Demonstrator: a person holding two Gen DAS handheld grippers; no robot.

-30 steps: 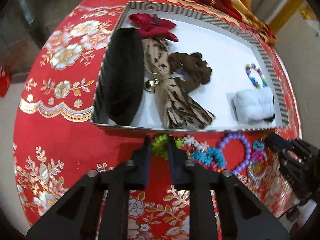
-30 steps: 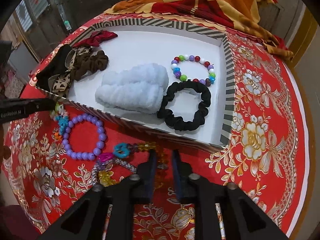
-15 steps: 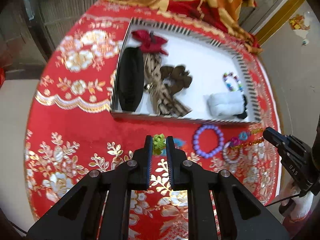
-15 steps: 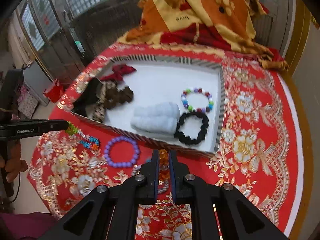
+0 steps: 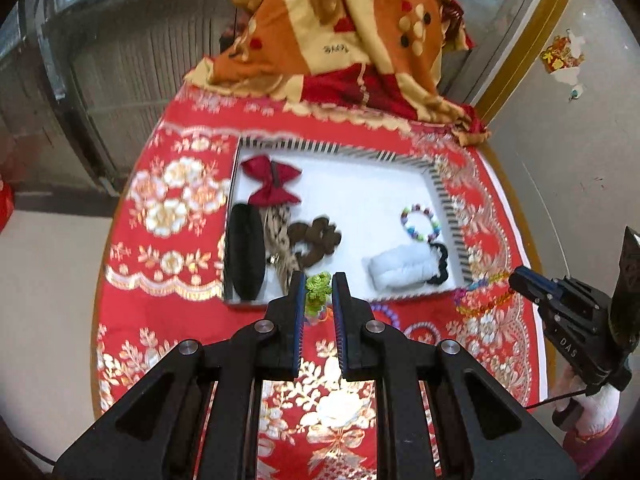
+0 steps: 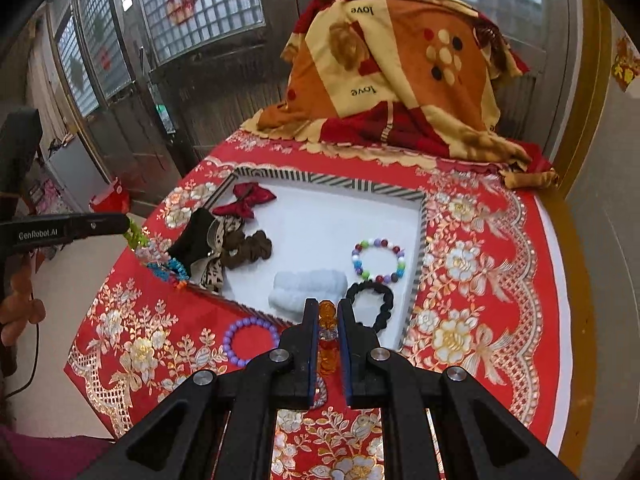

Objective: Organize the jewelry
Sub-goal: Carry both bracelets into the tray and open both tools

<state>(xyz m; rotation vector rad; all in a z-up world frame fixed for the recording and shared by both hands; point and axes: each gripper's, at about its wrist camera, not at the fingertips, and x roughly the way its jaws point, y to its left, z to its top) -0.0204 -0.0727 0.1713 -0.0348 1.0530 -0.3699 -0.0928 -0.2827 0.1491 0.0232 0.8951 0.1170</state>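
Observation:
My left gripper is shut on a green-flower beaded bracelet, lifted above the red tablecloth; its teal beads hang below it in the right wrist view. My right gripper is shut on an amber bead bracelet, also lifted; the strand dangles from it in the left wrist view. The striped white tray holds a multicolour bead bracelet, a black scrunchie, a white scrunchie, a brown scrunchie and a red bow.
A purple bead bracelet lies on the cloth in front of the tray. A folded orange blanket sits at the table's far end. The round table's edge runs close on the right.
Both grippers closed on bracelets and rose well above the table, pulling back from the tray. The green bracelet and the amber strand left the cloth with them.

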